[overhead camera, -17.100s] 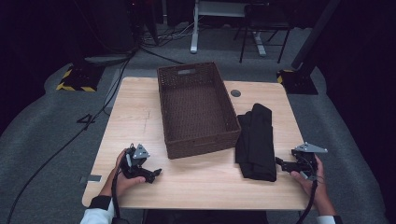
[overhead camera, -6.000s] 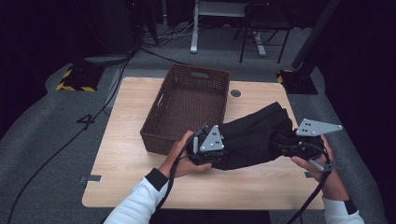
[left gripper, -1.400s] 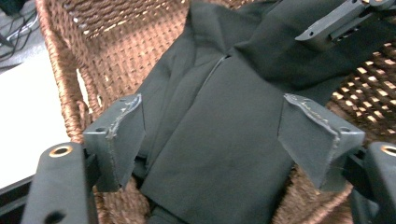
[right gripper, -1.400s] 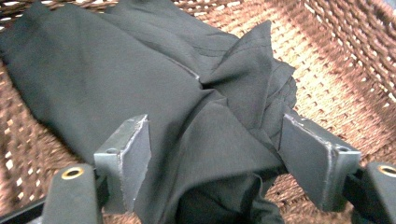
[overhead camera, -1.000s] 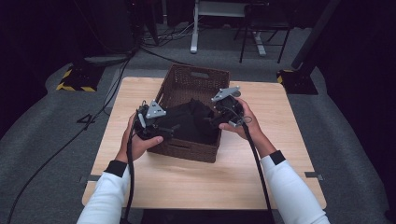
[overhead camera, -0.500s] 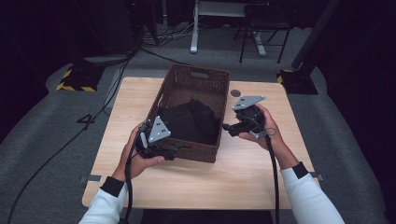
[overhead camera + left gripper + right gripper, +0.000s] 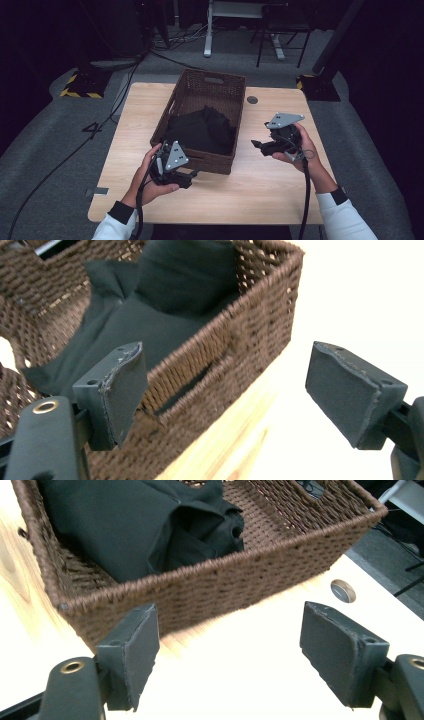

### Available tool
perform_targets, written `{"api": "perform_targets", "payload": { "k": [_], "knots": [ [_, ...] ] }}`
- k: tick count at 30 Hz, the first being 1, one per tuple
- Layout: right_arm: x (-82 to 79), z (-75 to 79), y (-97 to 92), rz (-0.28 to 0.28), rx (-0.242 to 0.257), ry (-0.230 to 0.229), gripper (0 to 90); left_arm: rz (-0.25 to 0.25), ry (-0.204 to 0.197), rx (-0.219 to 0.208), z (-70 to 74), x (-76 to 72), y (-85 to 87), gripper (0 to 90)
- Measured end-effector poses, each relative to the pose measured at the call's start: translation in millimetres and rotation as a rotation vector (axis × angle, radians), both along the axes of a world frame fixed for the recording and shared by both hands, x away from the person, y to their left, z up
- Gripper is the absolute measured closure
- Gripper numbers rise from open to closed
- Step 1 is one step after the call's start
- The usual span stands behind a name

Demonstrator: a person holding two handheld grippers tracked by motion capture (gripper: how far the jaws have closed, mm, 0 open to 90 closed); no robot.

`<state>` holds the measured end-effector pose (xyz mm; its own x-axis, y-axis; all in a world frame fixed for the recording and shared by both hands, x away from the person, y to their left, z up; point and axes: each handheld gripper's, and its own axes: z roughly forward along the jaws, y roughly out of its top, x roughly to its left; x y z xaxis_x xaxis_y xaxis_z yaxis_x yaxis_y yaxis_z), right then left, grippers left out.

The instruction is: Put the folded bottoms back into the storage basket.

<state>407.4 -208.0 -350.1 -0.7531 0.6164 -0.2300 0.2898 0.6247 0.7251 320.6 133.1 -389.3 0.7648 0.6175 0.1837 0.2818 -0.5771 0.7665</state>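
1. Table (image 7: 280,190) of pale wood spreads below us, carrying everything else.
2. Basket (image 7: 227,162), brown wicker, sits at the table's middle; we see its near corner up close in the left gripper view (image 7: 260,325) and its long side wall in the right gripper view (image 7: 240,587).
3. Black cloth (image 7: 202,131) lies bundled inside the basket, rumpled and folded over itself, touching neither gripper (image 7: 165,305) (image 7: 130,525).
4. Our right gripper (image 7: 257,146) hovers off the basket's right side, apart from it, jaws spread with nothing between them (image 7: 227,655).
5. Our left gripper (image 7: 192,176) sits at the basket's near left corner, just outside the wall, jaws likewise spread and empty (image 7: 225,390).
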Motion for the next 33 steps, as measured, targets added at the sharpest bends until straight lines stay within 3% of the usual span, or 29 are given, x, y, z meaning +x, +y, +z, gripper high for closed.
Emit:
{"api": "perform_targets", "payload": {
  "k": [11,18,33],
  "knots": [
    [-14.2,-17.9,-21.3,-0.011,-0.004,-0.002,24.1,-0.012,0.072,0.049,-32.1,1.3,6.5,17.8],
    [-21.9,-37.3,-36.7,-0.025,-0.014,0.012,23.8,0.016,0.107,0.104,-50.9,4.6,15.3,18.1],
    [-32.5,-82.5,-79.4,-0.126,-0.04,0.032,23.7,0.035,0.142,0.119,-74.7,6.7,33.6,18.2]
  ]
}}
